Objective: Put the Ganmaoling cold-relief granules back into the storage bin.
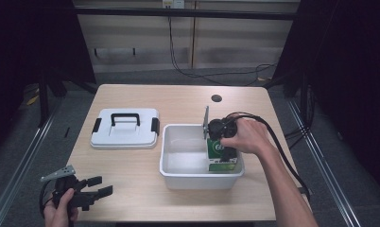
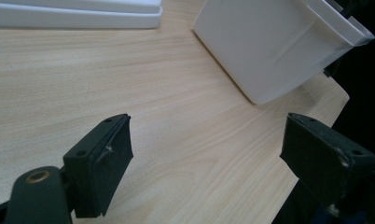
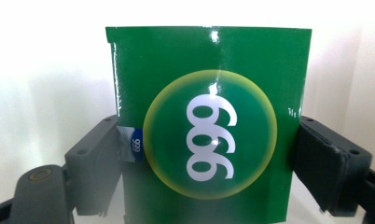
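the green box [image 3: 209, 126] between my right tongs [image 1: 224, 142] is glossy, with a yellow-rimmed circle and white "999" on its face and a small blue tab at one edge. my jaws press on both its sides, so i have it gripped. it sits inside the white bin [image 1: 171, 156], at the bin's right end, with white walls close behind and beside it. my left tongs [image 1: 96, 187] hang over the near left corner of the table [image 1: 188, 101], jaws spread wide on nothing; ahead of them lies bare wood, then the bin's outer wall [image 2: 269, 51]. the white lid [image 1: 125, 128] with its black handle lies flat just left of the bin.
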A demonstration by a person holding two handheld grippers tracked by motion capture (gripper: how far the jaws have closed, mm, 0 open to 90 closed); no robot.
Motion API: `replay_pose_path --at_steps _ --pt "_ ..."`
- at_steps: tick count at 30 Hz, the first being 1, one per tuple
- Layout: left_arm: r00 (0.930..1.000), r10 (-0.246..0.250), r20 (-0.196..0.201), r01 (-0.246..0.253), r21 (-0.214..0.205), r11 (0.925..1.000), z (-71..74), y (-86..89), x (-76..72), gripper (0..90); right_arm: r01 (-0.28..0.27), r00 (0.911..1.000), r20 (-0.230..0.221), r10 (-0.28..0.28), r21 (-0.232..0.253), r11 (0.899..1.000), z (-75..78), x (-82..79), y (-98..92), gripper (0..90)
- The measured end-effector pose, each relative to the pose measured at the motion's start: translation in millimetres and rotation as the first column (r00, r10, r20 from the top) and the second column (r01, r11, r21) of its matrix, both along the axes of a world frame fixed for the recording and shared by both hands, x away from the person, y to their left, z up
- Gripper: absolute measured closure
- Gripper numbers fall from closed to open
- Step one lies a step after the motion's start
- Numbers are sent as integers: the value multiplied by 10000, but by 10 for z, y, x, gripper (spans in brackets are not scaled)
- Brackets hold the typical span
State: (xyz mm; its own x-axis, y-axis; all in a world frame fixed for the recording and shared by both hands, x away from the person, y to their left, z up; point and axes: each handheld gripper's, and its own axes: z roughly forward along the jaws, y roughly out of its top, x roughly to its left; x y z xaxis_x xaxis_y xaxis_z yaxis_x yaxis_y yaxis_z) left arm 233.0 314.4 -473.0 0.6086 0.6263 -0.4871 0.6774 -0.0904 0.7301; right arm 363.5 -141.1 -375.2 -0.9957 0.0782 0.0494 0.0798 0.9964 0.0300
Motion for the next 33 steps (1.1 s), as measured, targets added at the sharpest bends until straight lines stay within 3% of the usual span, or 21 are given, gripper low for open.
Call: replay_pose_path --at_steps 7,9,13,33 --pt "10000 -20 -2 20 0 10000 -2 3 2 161 129 9999 -85 -130 -70 9999 -66 8 1 159" --pt "10000 -19 1 19 -5 10000 -1 3 1 161 -126 9999 -26 126 -46 9999 -100 22 8 159" --pt "10000 -23 3 23 2 10000 -1 2 1 161 143 9999 -90 -145 -201 9997 -141 11 26 158" --pt "10000 -1 -62 1 -35 10000 -4 2 10 161 253 9997 -21 -254 -317 9992 -365 55 22 154"
